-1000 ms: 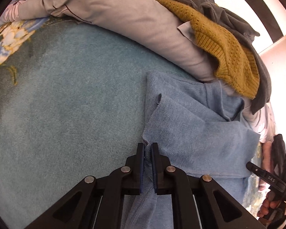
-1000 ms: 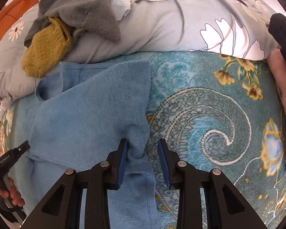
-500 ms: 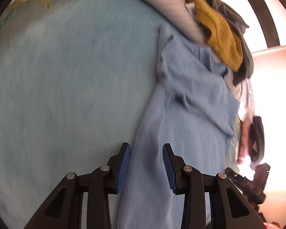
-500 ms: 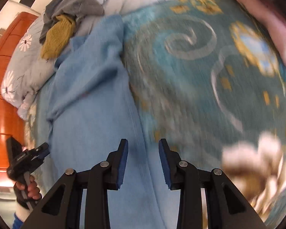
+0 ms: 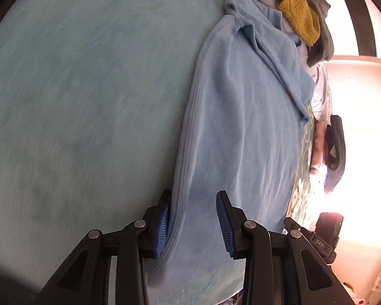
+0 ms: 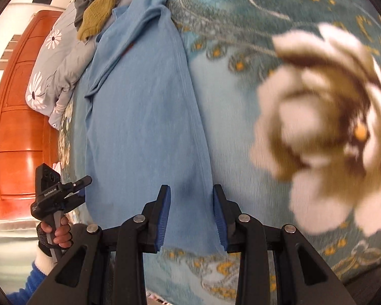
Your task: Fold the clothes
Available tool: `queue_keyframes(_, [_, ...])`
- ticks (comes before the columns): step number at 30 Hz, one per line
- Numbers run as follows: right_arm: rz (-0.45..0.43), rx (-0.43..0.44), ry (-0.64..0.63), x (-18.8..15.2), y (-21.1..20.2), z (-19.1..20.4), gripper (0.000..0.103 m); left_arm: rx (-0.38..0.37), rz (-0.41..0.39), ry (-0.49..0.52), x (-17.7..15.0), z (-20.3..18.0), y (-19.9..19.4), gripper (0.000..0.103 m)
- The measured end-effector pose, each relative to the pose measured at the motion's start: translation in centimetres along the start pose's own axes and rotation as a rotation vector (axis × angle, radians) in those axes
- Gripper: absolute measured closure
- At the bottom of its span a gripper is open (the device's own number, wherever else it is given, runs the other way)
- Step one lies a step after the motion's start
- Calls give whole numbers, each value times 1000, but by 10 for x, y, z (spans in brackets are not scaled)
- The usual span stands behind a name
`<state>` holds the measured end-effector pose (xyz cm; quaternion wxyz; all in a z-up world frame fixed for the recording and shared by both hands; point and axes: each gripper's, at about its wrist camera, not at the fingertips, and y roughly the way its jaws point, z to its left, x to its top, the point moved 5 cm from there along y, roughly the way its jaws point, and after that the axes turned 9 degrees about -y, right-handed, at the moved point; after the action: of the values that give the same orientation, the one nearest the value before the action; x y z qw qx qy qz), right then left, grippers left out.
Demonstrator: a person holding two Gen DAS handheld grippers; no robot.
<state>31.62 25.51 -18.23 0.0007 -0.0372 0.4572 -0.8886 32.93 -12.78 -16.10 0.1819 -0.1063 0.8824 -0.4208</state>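
Note:
A light blue garment [image 5: 241,127] lies stretched out lengthwise on the teal blanket [image 5: 89,101]. Its far end reaches the clothes pile. My left gripper [image 5: 193,195] is open low over the garment's near end, its jaws straddling the left edge, with cloth lying between them. The right wrist view shows the same garment [image 6: 144,114]. There my right gripper [image 6: 190,188] is open over its right edge near the hem, cloth again between the jaws. At the garment's left side a hand [image 6: 61,233] holds the left gripper [image 6: 82,186].
A mustard knit [image 5: 297,12] and a grey garment [image 5: 320,25] are heaped at the far end on a daisy-print quilt [image 6: 53,71]. Dark and pink clothes [image 5: 335,147] lie at the bed's right edge. An orange wooden cabinet [image 6: 17,127] stands beyond the bed.
My left gripper, shut on the garment's edge a second ago, has opened. Both grippers have drawn back along the garment to its near end. The right one has stayed open.

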Motion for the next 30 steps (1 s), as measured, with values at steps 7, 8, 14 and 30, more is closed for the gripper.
queue_keyframes(7, [1,19,76,-19,3,-11,93,64,5,7,-29,16,3,84])
queue_keyframes(8, [-1,16,91,-19,3,-13,96,67,6,6,-32,18,4,90])
queue_keyframes(14, [-47,87,120,-8,-8,-6,100,3,-4,6,-35,14,-10,98])
queue_keyframes(30, [-349,280,134,198,-65,43,100,-338,-194,-70,139,-88,-80,98])
